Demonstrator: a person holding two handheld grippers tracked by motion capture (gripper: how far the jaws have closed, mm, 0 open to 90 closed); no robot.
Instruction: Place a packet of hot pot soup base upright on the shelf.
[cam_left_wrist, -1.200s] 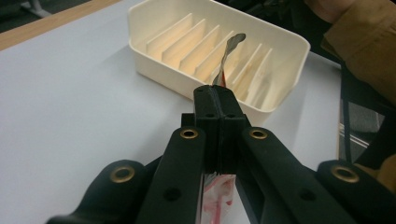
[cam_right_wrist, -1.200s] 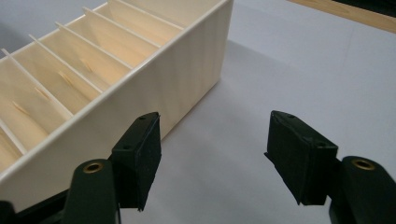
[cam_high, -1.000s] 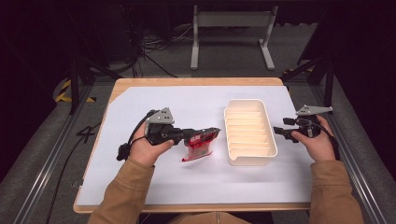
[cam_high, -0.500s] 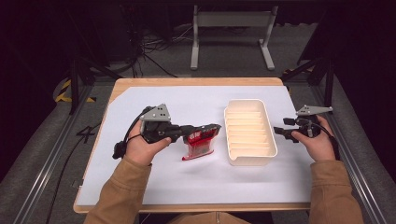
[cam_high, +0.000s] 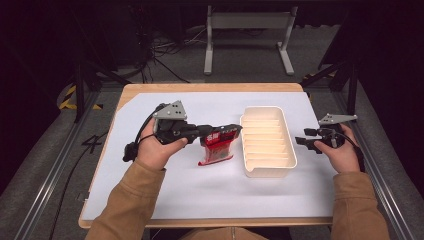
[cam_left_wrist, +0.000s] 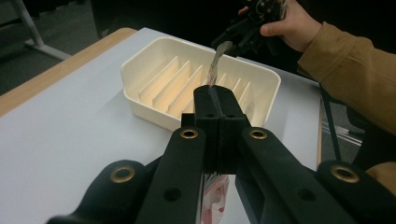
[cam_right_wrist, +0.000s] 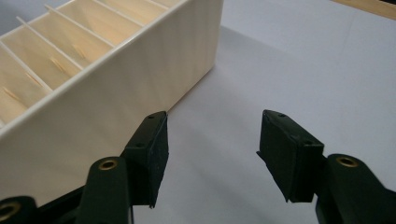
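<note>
A red snack packet (cam_high: 216, 148) hangs by its top edge from my left gripper (cam_high: 234, 131), which is shut on it just left of the tray. In the left gripper view the jaws of my left gripper (cam_left_wrist: 215, 95) are pressed together, with the packet's crinkled edge (cam_left_wrist: 216, 65) sticking out beyond the tips and its red body (cam_left_wrist: 215, 186) below. A cream tray (cam_high: 268, 167) with several slat dividers stands right of centre. My right gripper (cam_high: 303, 138) stands open to the right of the tray, and between its spread jaws (cam_right_wrist: 212, 156) lies only white table.
The tray's outer wall (cam_right_wrist: 116, 93) is close on the left in the right gripper view. The white mat (cam_high: 150, 200) covers a wooden table (cam_high: 210, 87). Dark floor, cables and a metal stand (cam_high: 247, 22) lie beyond the far edge.
My left gripper has drifted slightly left and toward the far side, carrying the packet with it. The right gripper has stayed put.
</note>
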